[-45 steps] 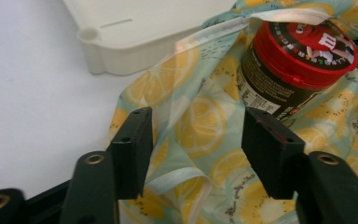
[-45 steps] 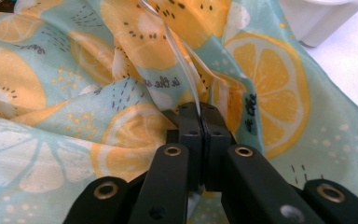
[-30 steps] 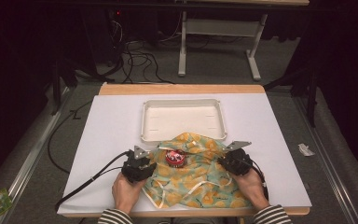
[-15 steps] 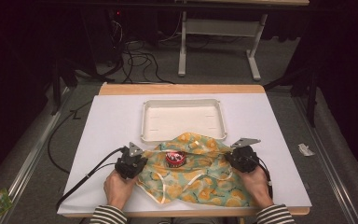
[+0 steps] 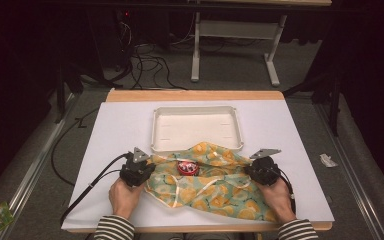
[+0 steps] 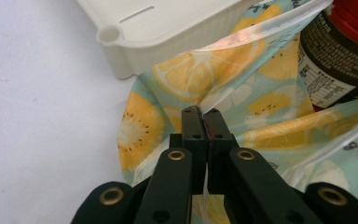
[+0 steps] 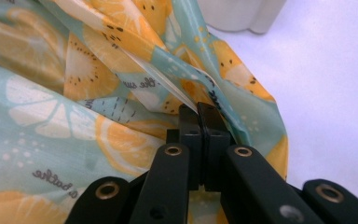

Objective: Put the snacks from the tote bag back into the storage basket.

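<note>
Hand-held grippers (image 5: 145, 167) on fruit-print bag (image 5: 215, 187)

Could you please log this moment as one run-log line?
left gripper: shut on bag | right gripper: shut on bag | bottle in bag

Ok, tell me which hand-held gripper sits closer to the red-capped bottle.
The left hand-held gripper: it grips the fruit-print bag just left of the bottle, while the right hand-held gripper holds the bag's far right edge.
</note>
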A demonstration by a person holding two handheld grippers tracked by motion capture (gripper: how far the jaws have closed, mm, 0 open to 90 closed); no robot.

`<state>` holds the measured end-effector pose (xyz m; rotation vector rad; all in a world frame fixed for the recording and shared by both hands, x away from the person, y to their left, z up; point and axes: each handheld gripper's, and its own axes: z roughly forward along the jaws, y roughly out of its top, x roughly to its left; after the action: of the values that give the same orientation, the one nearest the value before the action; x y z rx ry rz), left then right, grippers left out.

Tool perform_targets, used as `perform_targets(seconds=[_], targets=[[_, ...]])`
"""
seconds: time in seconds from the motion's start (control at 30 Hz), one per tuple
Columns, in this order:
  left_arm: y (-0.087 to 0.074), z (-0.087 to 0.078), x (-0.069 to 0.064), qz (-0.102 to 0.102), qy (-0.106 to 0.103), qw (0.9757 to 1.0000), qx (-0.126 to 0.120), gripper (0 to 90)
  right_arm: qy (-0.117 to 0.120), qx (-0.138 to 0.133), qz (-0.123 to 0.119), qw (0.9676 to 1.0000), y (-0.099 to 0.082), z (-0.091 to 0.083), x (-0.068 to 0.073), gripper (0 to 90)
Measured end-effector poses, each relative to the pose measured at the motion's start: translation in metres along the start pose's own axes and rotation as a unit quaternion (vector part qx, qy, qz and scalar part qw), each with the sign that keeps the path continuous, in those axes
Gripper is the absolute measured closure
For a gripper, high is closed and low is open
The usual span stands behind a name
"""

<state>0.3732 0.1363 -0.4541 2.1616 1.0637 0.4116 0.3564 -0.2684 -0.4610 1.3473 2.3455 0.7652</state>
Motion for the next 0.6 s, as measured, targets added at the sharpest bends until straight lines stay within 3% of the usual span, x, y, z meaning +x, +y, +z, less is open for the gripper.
perform_targets(seconds=[0.23,0.37,0.5,0.6], targets=[[-0.004,-0.001,0.004,-0.003,-0.010,0.9999,-0.004,89.8,0.005,0.005,0.001,1.0000,-0.001,0.001,-0.003,90.0],[-0.002,0.002,0.004,-0.027,-0.012,0.9995,-0.007,89.7,0.000,0.009,0.005,0.9999,0.000,0.000,-0.002,90.0],[0.002,0.006,0.008,-0.050,-0.016,0.9986,-0.011,89.7,0.011,0.002,0.032,0.9994,0.004,-0.001,-0.010,90.0],[0.003,0.009,0.008,-0.054,-0.009,0.9985,-0.008,89.6,0.016,0.003,0.045,0.9989,0.007,0.001,-0.012,90.0]])
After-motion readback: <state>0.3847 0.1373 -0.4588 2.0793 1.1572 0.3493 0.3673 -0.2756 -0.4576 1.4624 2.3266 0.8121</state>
